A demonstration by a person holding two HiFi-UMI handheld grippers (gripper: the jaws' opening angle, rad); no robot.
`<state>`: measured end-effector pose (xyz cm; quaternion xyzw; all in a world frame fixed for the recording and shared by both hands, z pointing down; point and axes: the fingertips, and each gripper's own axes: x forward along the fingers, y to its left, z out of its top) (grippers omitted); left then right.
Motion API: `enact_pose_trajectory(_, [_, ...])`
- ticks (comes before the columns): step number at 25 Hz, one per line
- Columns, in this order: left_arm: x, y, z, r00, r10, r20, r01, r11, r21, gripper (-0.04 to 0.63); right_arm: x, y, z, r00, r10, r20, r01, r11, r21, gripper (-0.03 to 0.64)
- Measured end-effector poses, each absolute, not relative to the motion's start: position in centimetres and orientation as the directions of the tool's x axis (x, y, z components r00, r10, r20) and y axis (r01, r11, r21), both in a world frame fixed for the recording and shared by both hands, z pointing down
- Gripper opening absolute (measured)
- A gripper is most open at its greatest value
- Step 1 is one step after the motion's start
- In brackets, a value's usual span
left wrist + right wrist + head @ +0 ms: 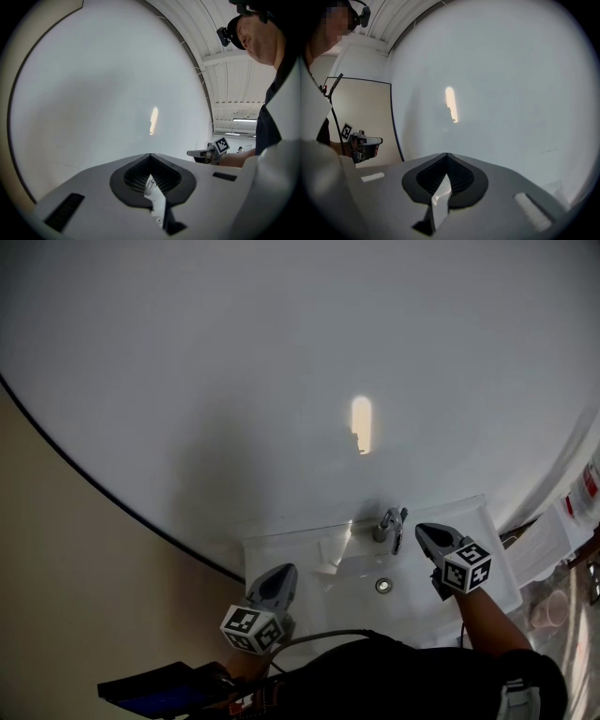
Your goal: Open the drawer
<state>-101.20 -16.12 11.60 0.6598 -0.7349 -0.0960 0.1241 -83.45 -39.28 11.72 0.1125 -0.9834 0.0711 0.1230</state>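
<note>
Shut and empty, the left claw (281, 572) and right claw (423, 532) are held by a sink (309, 545). Its faucet (390, 524) is seen between them.

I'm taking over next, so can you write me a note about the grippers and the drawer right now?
Left gripper: jaws together, empty, held above the white sink's left side.
Right gripper: jaws together, empty, near the faucet.
Drawer: not in any view; maybe below the sink, but that's a guess.
Done: nothing that shows.
Left: find the drawer, grip its handle or front, pull it open.
</note>
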Motion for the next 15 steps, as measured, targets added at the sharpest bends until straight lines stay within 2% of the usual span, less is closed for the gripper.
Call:
enact_pose_trajectory(11, [-96.1,-18.4,10.9,-0.268,-0.963,0.018,-0.918,0.261,0.298,-0.009,-80.6,-43.5,13.2,-0.965,-0.053,0.259,-0.098,0.981,-0.165,0.002])
enact_pose_trajectory(15, [-95.4,-18.1,9.4,-0.281,-0.96,0.007,-0.925,0.273,0.265,-0.009,-80.4,-44.2,13.6,-0.966,-0.041,0.257,-0.09,0.979,-0.183,0.0])
